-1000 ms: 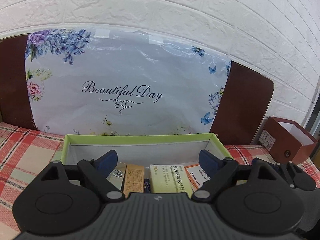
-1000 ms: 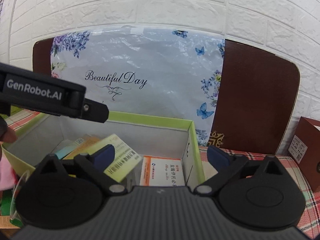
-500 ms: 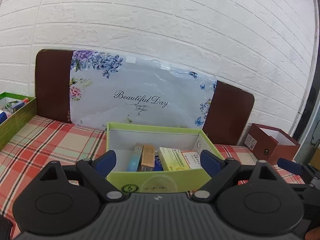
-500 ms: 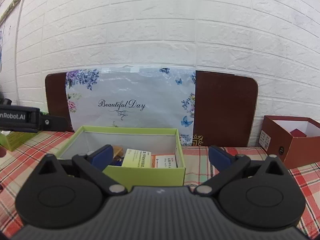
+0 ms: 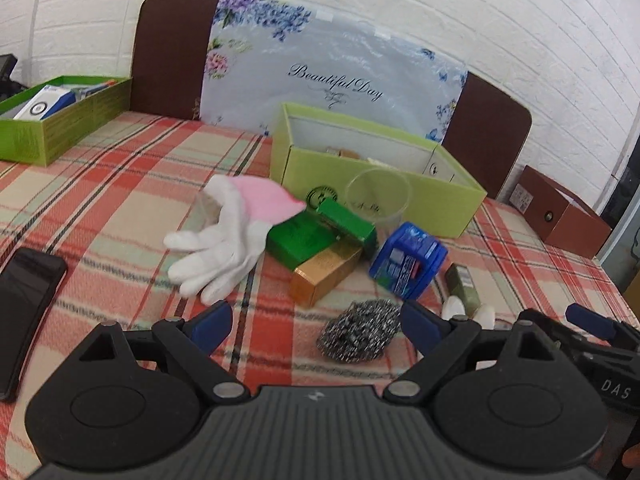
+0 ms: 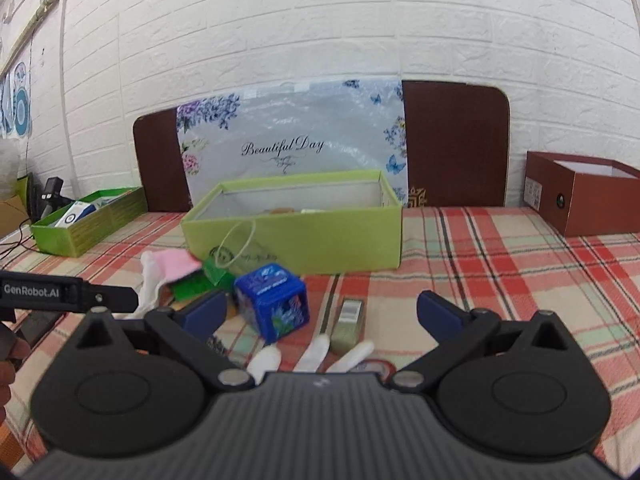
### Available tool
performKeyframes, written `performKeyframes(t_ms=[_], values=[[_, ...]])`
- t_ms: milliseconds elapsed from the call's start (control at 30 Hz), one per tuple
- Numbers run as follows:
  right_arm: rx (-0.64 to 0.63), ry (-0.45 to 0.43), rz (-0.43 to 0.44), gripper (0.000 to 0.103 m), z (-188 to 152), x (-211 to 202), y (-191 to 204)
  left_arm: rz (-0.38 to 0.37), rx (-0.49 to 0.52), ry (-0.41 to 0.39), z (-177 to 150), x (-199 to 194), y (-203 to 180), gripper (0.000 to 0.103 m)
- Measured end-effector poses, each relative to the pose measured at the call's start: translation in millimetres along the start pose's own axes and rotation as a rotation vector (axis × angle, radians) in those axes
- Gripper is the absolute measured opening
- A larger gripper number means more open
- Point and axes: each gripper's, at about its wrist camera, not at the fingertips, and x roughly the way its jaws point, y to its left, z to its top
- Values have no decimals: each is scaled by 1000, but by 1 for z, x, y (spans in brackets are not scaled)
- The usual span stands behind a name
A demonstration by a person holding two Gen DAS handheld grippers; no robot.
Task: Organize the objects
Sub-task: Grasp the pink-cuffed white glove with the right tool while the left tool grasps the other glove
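Observation:
A light green open box (image 5: 376, 184) (image 6: 296, 236) stands on the plaid cloth before the floral board. In front of it lies a heap: a white and pink glove (image 5: 228, 236), green boxes (image 5: 320, 232), a gold box (image 5: 324, 276), a blue cube box (image 5: 408, 258) (image 6: 272, 300), a clear cup (image 5: 378, 196), a steel scourer (image 5: 356, 336) and a small olive box (image 6: 348, 324). My left gripper (image 5: 316, 326) is open and empty just short of the scourer. My right gripper (image 6: 320, 316) is open and empty over a second white glove (image 6: 312, 354).
Another green box (image 5: 52, 120) (image 6: 88, 224) with items stands at the far left. A brown box (image 5: 560, 212) (image 6: 580, 196) stands at the right. A black phone (image 5: 24, 304) lies at the near left. A white brick wall is behind.
Both grippers have drawn back from inside the light green box toward the near side of the table. The heap of loose objects has come into view.

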Motion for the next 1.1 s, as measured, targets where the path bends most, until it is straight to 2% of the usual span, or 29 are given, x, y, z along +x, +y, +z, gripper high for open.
performKeyframes(t_ms=[200, 367, 500, 567, 667, 700, 767, 800, 833, 867, 900, 967, 1000, 1033, 1067, 1100], values=[[-26, 111, 3, 103, -38, 5, 23, 82, -22, 14, -12, -3, 28, 94], [-84, 146, 73, 103, -43, 15, 51, 105, -14, -31, 1, -1, 46, 94], [-129, 185, 29, 103, -49, 22, 62, 123, 58, -37, 19, 31, 48, 94], [-124, 211, -7, 103, -54, 23, 60, 105, 78, -24, 25, 50, 49, 94], [-94, 237, -68, 103, -60, 21, 52, 105, 58, 6, 34, 73, 54, 93], [-73, 246, -78, 103, -63, 20, 48, 102, 47, 9, 36, 78, 56, 90], [-36, 275, -80, 103, -67, 20, 41, 104, 35, 33, 39, 88, 61, 63], [-20, 290, -79, 103, -70, 22, 38, 93, 35, 52, 40, 91, 62, 57], [-3, 301, -74, 103, -72, 23, 36, 78, 38, 67, 39, 94, 64, 45], [7, 298, -70, 103, -73, 23, 35, 70, 41, 77, 38, 95, 66, 37], [7, 291, -65, 102, -73, 24, 35, 71, 47, 78, 36, 93, 67, 34], [-2, 287, -46, 94, -71, 25, 38, 63, 62, 73, 31, 85, 67, 14], [-8, 281, -38, 84, -71, 25, 39, 57, 56, 74, 28, 78, 67, 12], [-17, 277, -29, 67, -70, 26, 41, 46, 49, 78, 26, 70, 67, 9], [-34, 272, -15, 55, -69, 27, 44, 33, 45, 83, 22, 62, 66, 8], [-45, 263, -1, 34, -67, 25, 46, 22, 49, 88, 16, 50, 63, 8]])
